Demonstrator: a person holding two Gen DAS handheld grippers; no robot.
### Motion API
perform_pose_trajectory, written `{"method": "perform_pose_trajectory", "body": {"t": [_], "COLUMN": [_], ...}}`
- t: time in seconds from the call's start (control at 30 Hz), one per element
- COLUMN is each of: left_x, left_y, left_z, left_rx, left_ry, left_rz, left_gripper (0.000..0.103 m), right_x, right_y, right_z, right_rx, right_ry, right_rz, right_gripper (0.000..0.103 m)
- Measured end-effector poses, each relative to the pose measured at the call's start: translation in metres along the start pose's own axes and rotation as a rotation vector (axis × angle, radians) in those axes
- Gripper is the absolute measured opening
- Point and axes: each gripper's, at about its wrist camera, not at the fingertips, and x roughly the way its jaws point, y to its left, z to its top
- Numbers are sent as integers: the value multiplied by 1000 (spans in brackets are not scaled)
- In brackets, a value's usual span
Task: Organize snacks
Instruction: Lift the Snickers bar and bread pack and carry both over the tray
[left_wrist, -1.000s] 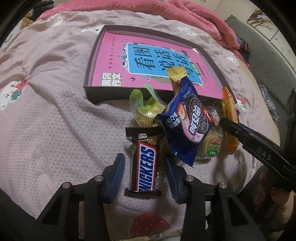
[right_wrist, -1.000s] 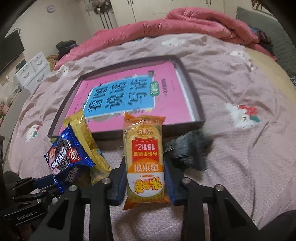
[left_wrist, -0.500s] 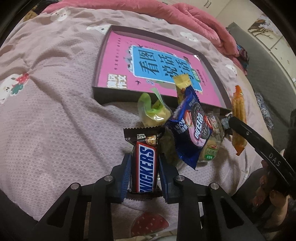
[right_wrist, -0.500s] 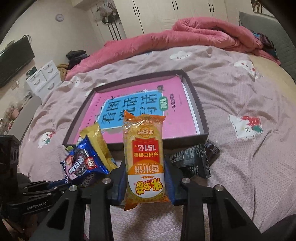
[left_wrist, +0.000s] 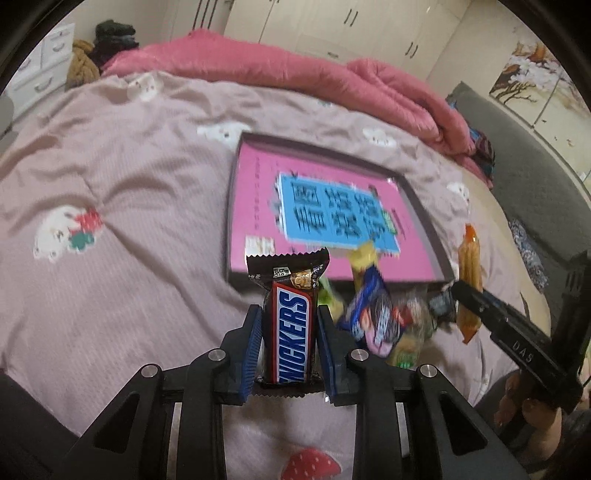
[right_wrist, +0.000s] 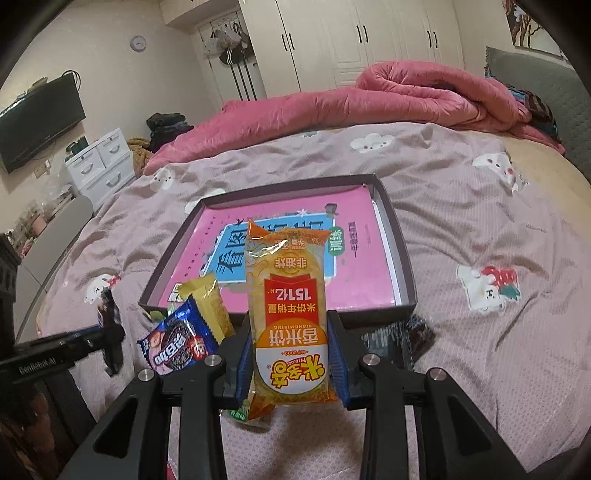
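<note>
Left wrist view: the left gripper (left_wrist: 289, 345) is pinching a Snickers bar (left_wrist: 291, 325) upright above the bedspread (left_wrist: 122, 221), while the right gripper (right_wrist: 291, 356) is clamping an orange rice-cracker pack (right_wrist: 290, 314). Beyond them, loose snacks (left_wrist: 373, 321) are lying beside a dark tray (right_wrist: 400, 266) that is holding a pink book (right_wrist: 295, 236).

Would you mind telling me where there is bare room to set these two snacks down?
The pink book inside the dark tray is bare apart from its near edge. The quilt left of the tray is free. It is crowded in front of the tray, around the blue cookie pack and its neighbours.
</note>
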Motion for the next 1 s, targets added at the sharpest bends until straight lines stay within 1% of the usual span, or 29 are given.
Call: {"method": "perform_pose_trajectory", "body": {"t": [0.17,0.43,0.5,0.7,0.8,1.0], "left_x": [3,17,22,42,53,76], "left_y": [7,11,12,10,7,2], "left_z": [19,40,45,60,66,73], "left_rx": [-27,-58,-66,-65,-53,-41], "left_ry": [-36,-59,-62,-48,-36,-5], "left_rz": [6,13,14,11,8,-2], "left_gripper": [29,29,29,29,29,29], "right_x": [2,8,12,27,37,59], "right_y": [-7,-15,-18,-28,-32,-43], "right_z": [8,21,26,37,40,43], "right_rx": [7,6,2,9,12,33], "right_ry": [-19,-47,-56,-63,-54,-19], "right_rz": [-8,-16,-35,-54,-67,-66], "right_gripper": [36,36,36,36,36,36]}}
